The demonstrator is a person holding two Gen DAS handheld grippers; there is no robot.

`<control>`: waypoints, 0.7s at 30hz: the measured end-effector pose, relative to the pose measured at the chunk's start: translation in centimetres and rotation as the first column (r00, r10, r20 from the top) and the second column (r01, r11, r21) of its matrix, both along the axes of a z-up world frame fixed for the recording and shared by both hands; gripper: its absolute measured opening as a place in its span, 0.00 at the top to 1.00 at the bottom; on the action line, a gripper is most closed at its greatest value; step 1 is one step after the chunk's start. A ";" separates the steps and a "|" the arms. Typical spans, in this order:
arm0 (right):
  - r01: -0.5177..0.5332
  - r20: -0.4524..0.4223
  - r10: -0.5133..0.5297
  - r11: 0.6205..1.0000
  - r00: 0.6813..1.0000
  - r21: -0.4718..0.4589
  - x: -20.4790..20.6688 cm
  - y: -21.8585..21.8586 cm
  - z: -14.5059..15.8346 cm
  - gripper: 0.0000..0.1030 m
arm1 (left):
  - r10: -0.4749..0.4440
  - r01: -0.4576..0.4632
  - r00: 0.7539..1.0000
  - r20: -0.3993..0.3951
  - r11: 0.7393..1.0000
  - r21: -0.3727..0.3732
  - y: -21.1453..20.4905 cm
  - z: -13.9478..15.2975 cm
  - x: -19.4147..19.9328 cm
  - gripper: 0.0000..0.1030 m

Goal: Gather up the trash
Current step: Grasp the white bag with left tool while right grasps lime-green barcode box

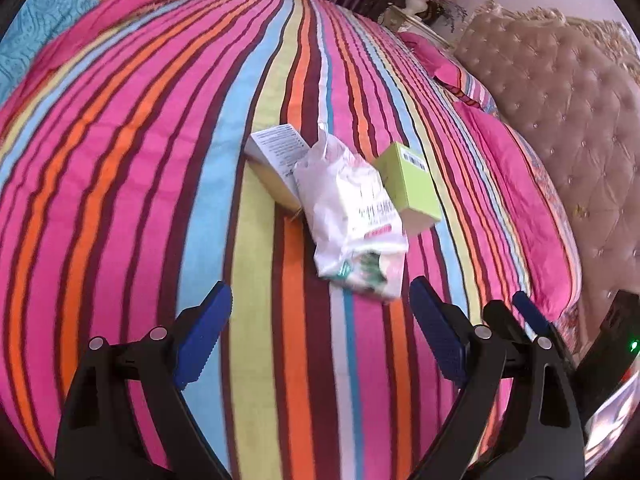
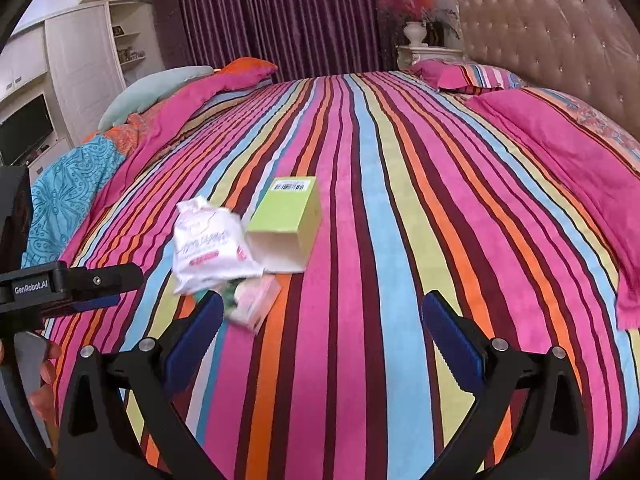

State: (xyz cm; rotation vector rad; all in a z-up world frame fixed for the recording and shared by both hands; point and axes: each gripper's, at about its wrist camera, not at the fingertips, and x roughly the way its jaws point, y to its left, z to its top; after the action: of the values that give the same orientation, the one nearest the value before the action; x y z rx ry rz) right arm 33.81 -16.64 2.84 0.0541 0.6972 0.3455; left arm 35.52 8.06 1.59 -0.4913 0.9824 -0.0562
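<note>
Trash cluster sits mid-bed on the striped bedspread (image 2: 400,200), three pieces bunched together. Landmark: the white plastic bag (image 1: 352,208).

- White plastic bag: crumpled, printed text on it, lying flat. Its near end has green and pink print; too blurred to tell whether that is a separate wrapper.
- Green box (image 1: 408,184): touching the bag on the headboard side. Lies on its side, barcode on the far end, near end open. Inside looks empty from the right wrist view (image 2: 286,220).
- White carton (image 1: 276,152): touching the bag on the side away from the headboard, partly tucked under the bag's edge, printed label face up. Not visible in the right wrist view.

Left hand-held gripper (image 1: 320,336): fingers spread wide, nothing between them, nothing touched. The bag's near end lies just ahead of the fingertips, slightly toward the right finger.

Right hand-held gripper (image 2: 320,332): fingers also wide apart, empty. Bag (image 2: 212,248) is just ahead of its left finger; the green box is a bit further on, past the bag.

The two grippers sit side by side on the near side of the bag; the left one shows at the left edge of the right wrist view, a hand (image 2: 44,384) gripping it.

Tufted headboard (image 2: 552,28) is well away from the bag.
</note>
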 end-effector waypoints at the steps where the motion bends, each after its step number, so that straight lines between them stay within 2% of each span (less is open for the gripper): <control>1: -0.001 0.000 0.001 1.000 1.000 0.002 0.4 0.1 0.0 0.08 | 0.007 -0.007 1.000 -0.006 1.000 -0.012 0.1 -0.2 0.5 0.15; 10: -0.018 -0.006 0.018 1.000 1.000 0.019 2.9 1.2 -0.5 0.08 | 0.051 -0.057 0.996 -0.074 0.995 -0.079 0.0 -1.6 4.6 0.15; 16: -0.042 -0.006 0.042 0.999 0.999 0.018 4.2 2.0 -0.7 0.08 | 0.052 -0.060 0.993 -0.102 0.996 -0.072 -0.4 -2.1 6.5 0.15; 21: -0.047 -0.003 0.047 0.999 0.999 0.020 5.1 2.6 -0.7 0.08 | 0.055 -0.069 0.991 -0.125 0.992 -0.110 -0.5 -2.7 7.3 0.15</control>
State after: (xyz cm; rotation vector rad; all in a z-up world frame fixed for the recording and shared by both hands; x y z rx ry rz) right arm 38.95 -14.09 2.13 0.0567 0.6989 0.3973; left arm 42.78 7.54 -1.07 -0.6357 1.0873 -0.0270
